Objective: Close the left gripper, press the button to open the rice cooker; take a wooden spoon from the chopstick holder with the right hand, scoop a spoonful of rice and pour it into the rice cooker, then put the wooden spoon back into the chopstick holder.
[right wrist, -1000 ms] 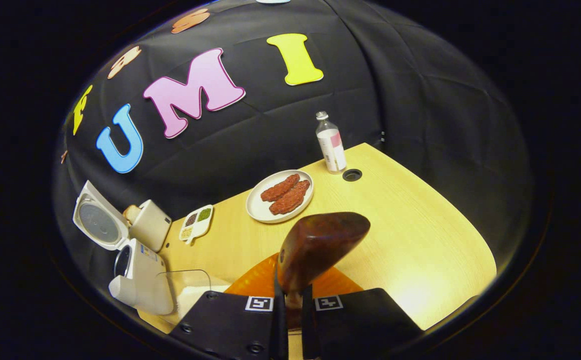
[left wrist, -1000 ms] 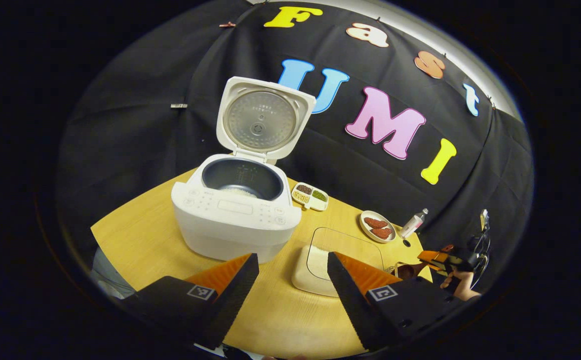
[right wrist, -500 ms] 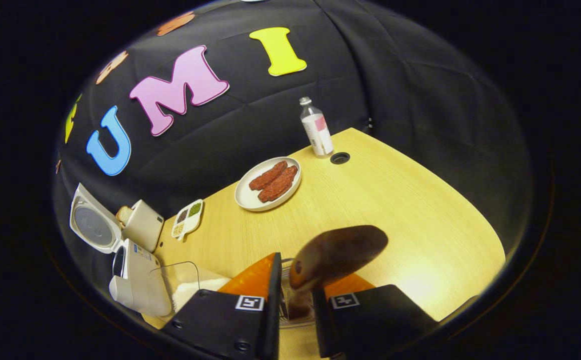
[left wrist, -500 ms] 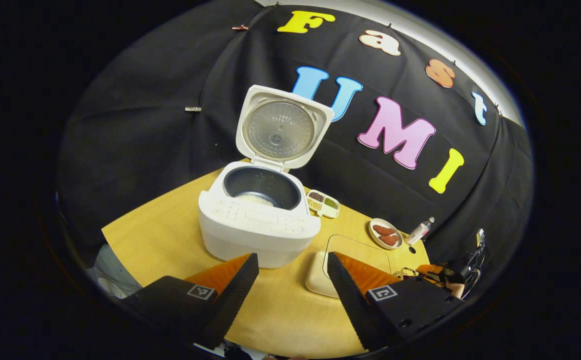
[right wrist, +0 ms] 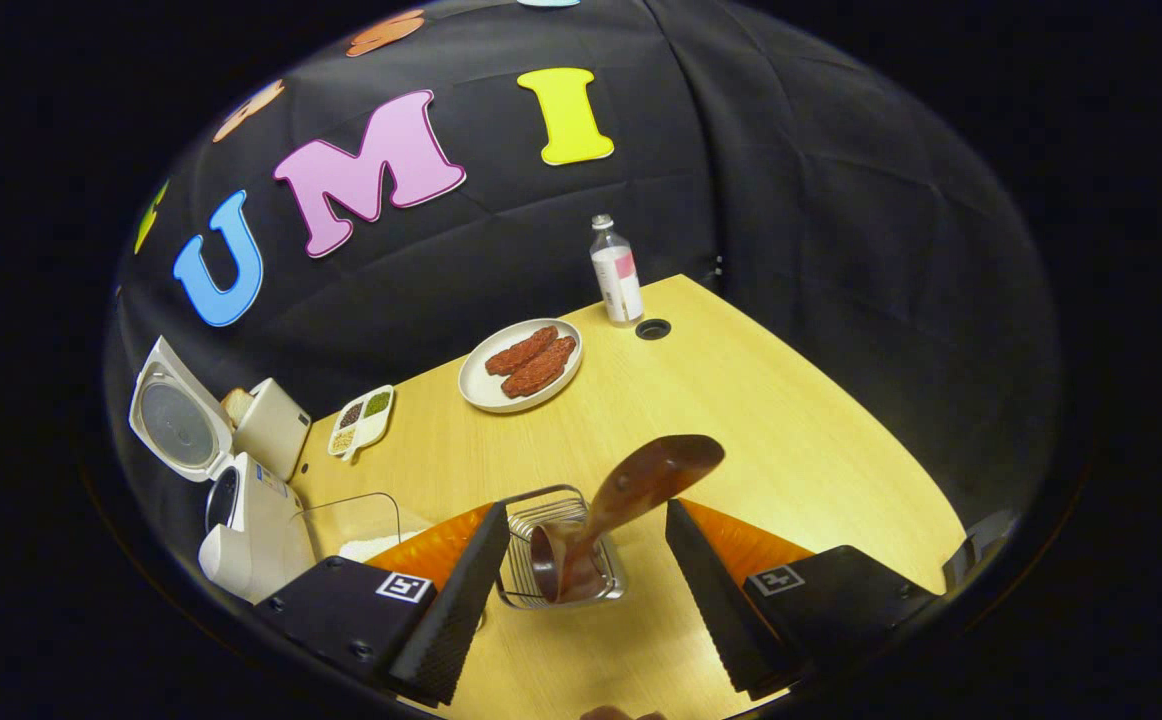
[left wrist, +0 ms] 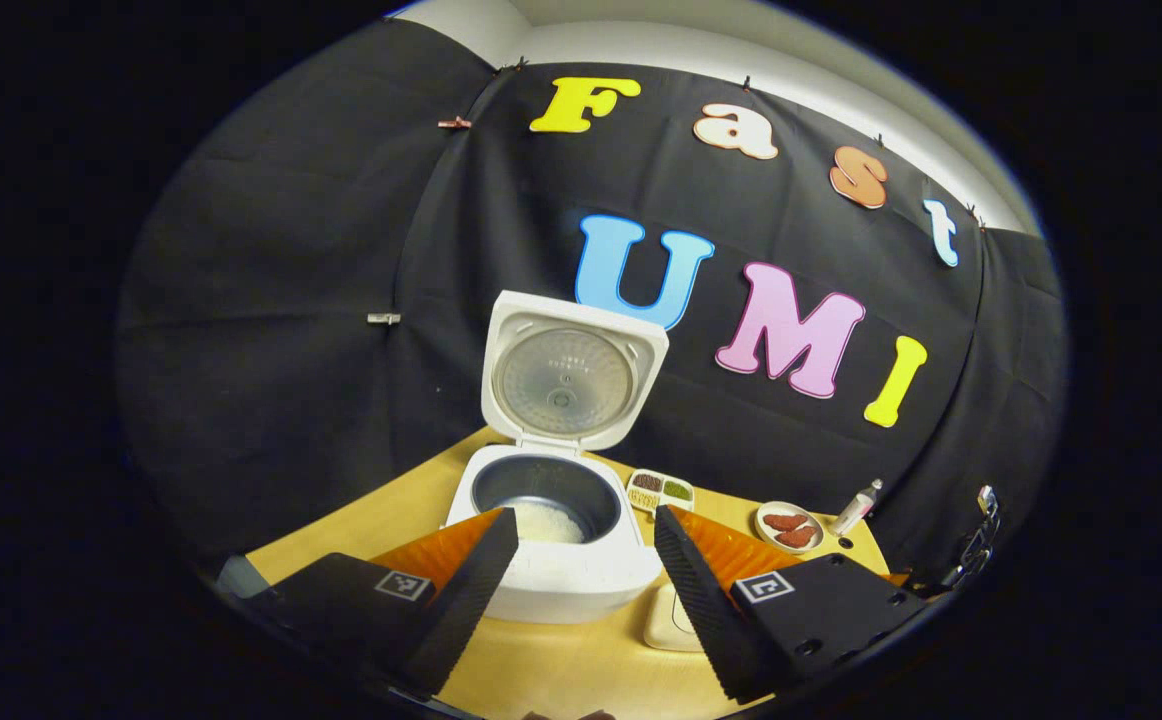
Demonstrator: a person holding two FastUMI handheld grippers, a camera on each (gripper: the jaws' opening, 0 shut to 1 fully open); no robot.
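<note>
in the right gripper view, the right gripper point(right wrist: 578, 585) sits nearest, its fingers spread apart and gripping nothing. between them stands the wire chopstick holder point(right wrist: 526, 518) on the bench point(right wrist: 791, 440), with the wooden spoon point(right wrist: 631, 490) resting in it, handle down and bowl leaning out toward 1 o'clock. farther off at 11 o'clock lie a plate of meat patties point(right wrist: 521, 365) and a bottle point(right wrist: 613, 272); at 9 o'clock the rice cooker point(right wrist: 241, 510) stands with its lid up.

in the left gripper view, the left gripper point(left wrist: 581, 575) is also spread apart and empty, with the open rice cooker point(left wrist: 551, 540) just beyond it and white rice point(left wrist: 553, 520) lying in the pot. a rice container point(left wrist: 669, 620) sits low at 5 o'clock.

judging from this, the button press, the scoop and the pour look done, and the spoon is back in its holder, so the task seems essentially complete with only pulling both grippers away left.
</note>
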